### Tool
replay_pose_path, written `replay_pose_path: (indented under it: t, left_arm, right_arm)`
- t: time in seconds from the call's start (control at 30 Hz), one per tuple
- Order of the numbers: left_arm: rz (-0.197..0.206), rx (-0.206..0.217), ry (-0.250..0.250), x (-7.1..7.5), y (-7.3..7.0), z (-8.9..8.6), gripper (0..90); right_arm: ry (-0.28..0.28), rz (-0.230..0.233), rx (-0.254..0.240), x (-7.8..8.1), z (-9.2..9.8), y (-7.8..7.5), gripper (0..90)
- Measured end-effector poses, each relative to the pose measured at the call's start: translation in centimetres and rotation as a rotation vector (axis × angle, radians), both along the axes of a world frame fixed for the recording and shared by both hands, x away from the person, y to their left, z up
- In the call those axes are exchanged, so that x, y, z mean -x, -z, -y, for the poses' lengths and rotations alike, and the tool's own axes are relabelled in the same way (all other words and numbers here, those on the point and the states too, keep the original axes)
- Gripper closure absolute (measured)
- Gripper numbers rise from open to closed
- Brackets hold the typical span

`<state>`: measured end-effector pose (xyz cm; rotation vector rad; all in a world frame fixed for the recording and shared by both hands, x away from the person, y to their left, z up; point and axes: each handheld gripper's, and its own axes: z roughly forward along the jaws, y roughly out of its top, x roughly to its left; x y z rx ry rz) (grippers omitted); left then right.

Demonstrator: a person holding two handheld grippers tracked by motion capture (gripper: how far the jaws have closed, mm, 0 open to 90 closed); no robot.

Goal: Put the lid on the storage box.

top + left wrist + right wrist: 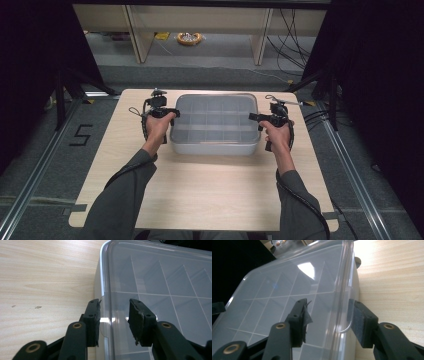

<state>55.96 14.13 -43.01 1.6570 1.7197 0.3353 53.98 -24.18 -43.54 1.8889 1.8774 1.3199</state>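
- Divided box: clear plastic with a lid, at the worktop's far middle; probably light, stiff and slippery, best held at both end rims.
- Left gripper: fingers straddle the left rim, closed about it.
- Right gripper: fingers apart around the right rim, not pressing.

Light wood table, clear lidded compartment box at far-center

box cut off at frame edges, contents perhaps indistinct through lid
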Motion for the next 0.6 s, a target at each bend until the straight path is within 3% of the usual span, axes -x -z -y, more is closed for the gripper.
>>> replay_pose_path:
  t: [0.03,0.13,0.17,0.2,0.23,0.33,0.37,0.43,0.47,0.5,0.6]
  left_arm:
    - [-0.005,-0.005,0.01,0.0,-0.1,-0.1,60.0]
    - [-0.005,-0.004,0.015,0.0,-0.1,0.0,58.0]
    - [-0.011,-0.005,0.018,0.0,0.0,0.0,56.8]
    - [-0.009,-0.001,0.007,-0.1,0.0,-0.1,56.0]
    - [-0.017,0.009,0.012,-0.1,0.0,-0.2,54.4]
    - [-0.028,0.057,0.003,-0.1,0.1,-0.7,55.3]
    - [-0.027,0.054,0.006,-0.1,0.1,-0.7,55.3]
    - [-0.026,0.045,0.009,-0.2,0.2,-0.7,55.7]
    - [-0.023,0.039,0.007,-0.2,0.3,-0.6,56.0]
    - [-0.023,0.032,0.01,-0.2,0.4,-0.5,56.3]
    - [-0.022,0.033,0.017,-0.2,0.4,-0.6,56.5]
  right_arm:
    - [-0.019,0.014,0.023,-0.1,0.2,0.1,51.1]
    - [-0.021,0.012,0.028,-0.1,0.1,0.1,49.4]
    - [-0.008,-0.043,0.001,0.1,-0.3,-0.1,48.0]
    - [-0.028,-0.034,0.031,-0.1,-0.3,0.1,47.1]
    - [-0.045,-0.014,0.06,-0.3,-0.1,0.5,47.2]
    - [-0.04,-0.022,0.083,-0.5,-0.2,1.1,48.6]
    - [-0.059,-0.006,0.093,-0.6,0.0,1.1,48.6]
    - [-0.064,-0.022,0.089,-0.5,0.0,0.9,48.6]
    - [-0.029,-0.05,0.049,-0.3,-0.5,0.8,48.6]
    - [-0.042,-0.043,0.079,-0.4,-0.3,0.8,48.6]
    - [-0.037,-0.05,0.078,-0.4,-0.3,0.8,48.6]
